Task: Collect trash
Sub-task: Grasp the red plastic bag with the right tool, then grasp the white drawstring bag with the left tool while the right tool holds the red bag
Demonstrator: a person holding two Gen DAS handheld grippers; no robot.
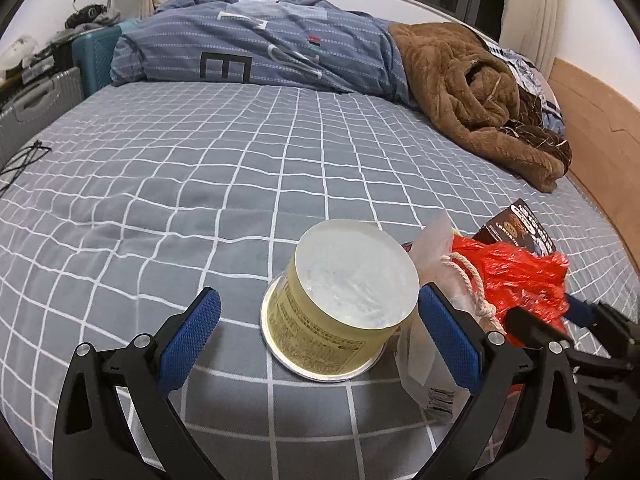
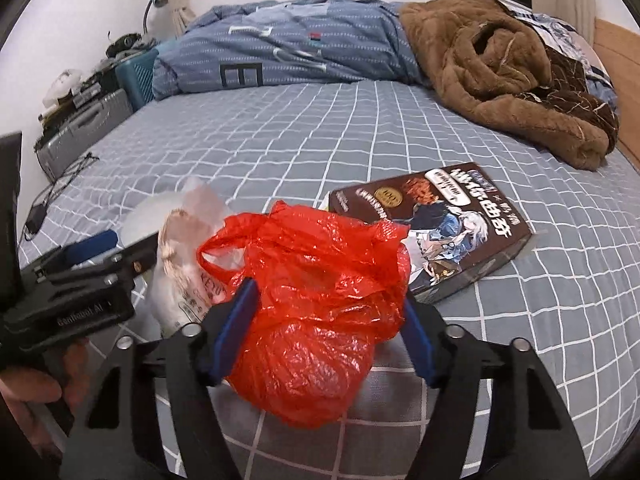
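Observation:
An upturned yellow plastic cup (image 1: 340,304) stands on the grey checked bed sheet (image 1: 160,200). My left gripper (image 1: 320,340) is open with its blue pads on either side of the cup, not touching it. Beside the cup lies a clear wrapper (image 1: 432,344) and a crumpled red plastic bag (image 2: 316,304). My right gripper (image 2: 324,328) has its pads on both sides of the red bag (image 1: 520,280); whether they press it is unclear. A dark brown printed box (image 2: 440,232) lies just behind the bag.
A folded blue duvet (image 1: 260,48) and a brown fleece blanket (image 1: 480,96) lie at the far side of the bed. A wooden headboard (image 1: 592,128) runs along the right. A silver suitcase (image 1: 32,112) and a teal crate (image 1: 96,56) stand left of the bed.

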